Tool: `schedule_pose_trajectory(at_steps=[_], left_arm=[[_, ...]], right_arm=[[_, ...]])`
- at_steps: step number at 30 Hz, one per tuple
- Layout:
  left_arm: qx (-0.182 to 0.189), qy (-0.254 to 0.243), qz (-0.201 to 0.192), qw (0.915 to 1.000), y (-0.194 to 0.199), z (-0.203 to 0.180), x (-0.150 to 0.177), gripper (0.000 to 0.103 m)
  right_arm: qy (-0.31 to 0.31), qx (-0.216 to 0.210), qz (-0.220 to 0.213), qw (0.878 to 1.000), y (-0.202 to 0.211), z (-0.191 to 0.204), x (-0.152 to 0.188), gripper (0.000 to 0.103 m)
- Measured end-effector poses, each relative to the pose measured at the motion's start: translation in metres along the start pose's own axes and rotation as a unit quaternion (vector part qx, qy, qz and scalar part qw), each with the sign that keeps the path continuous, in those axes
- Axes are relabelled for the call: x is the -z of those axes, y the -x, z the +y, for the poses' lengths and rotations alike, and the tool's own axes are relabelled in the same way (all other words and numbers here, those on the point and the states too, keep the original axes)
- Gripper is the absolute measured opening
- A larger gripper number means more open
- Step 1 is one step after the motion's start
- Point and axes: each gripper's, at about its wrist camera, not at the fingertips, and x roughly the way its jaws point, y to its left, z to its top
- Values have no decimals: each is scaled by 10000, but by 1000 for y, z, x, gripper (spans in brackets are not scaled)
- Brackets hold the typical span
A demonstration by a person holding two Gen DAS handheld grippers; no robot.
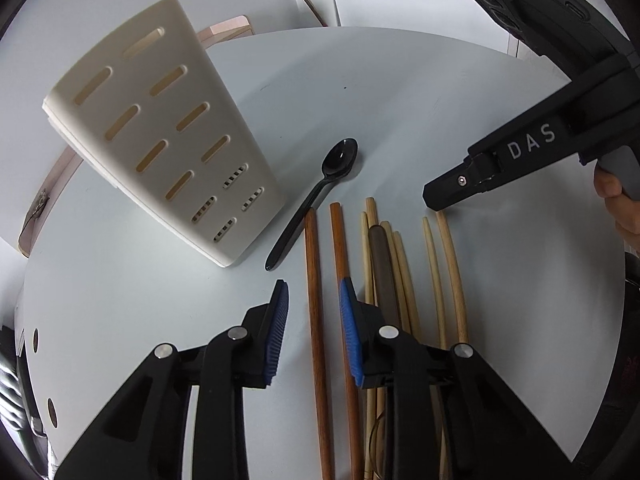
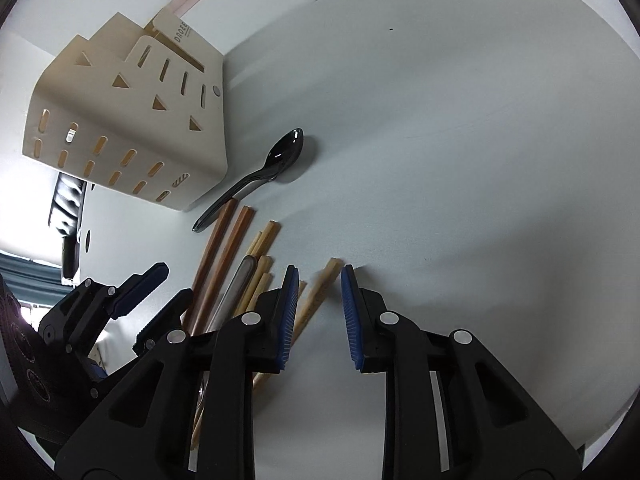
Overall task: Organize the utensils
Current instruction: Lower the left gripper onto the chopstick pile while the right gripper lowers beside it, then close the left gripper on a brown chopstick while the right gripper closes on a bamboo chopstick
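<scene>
A cream slotted utensil holder [image 1: 160, 140] stands on the white round table [image 1: 400, 100]; it also shows in the right wrist view [image 2: 124, 136]. A black plastic spoon [image 1: 316, 196] lies beside it [image 2: 260, 172]. Two dark wooden chopsticks [image 1: 316, 300] and several pale bamboo chopsticks [image 1: 444, 272] lie side by side with a grey metal handle [image 1: 384, 268]. My left gripper [image 1: 314, 316] is open over one dark chopstick. My right gripper [image 2: 319, 300] is open around the end of a pale chopstick [image 2: 326, 280]; it also shows in the left wrist view [image 1: 436, 198].
The table's far edge [image 1: 360, 30] meets a white wall with a pinkish strip [image 1: 228, 26]. A black chair [image 2: 68, 208] stands past the table's left edge. The left gripper's body [image 2: 100, 320] shows at the lower left of the right wrist view.
</scene>
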Motion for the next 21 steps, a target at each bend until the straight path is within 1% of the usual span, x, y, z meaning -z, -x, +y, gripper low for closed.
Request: schedule_pose_trajectory(at_steps=[9, 12, 15, 16, 17, 20, 21], left_arm=[[236, 97, 254, 9994, -15, 7, -6, 26], [274, 177, 362, 9988, -20, 11, -6, 21], [319, 124, 451, 9984, -20, 14, -3, 16], [331, 116, 460, 9983, -21, 14, -3, 16], [349, 122, 452, 9983, -21, 14, -4, 16], [409, 172, 494, 9978, -21, 17, -6, 16], [393, 144, 498, 9979, -15, 17, -3, 16]], right_arm=[[-56, -27, 53, 10000, -5, 6, -3, 23], [-23, 147, -30, 9999, -6, 12, -3, 21], [136, 459, -82, 9988, -8, 22, -1, 15], [168, 569, -91, 9982, -9, 25, 0, 12], [155, 625, -104, 9979, -10, 26, 0, 11], [157, 734, -179, 9970, -11, 31, 1, 11], [147, 756, -204, 9968, -12, 33, 1, 11]])
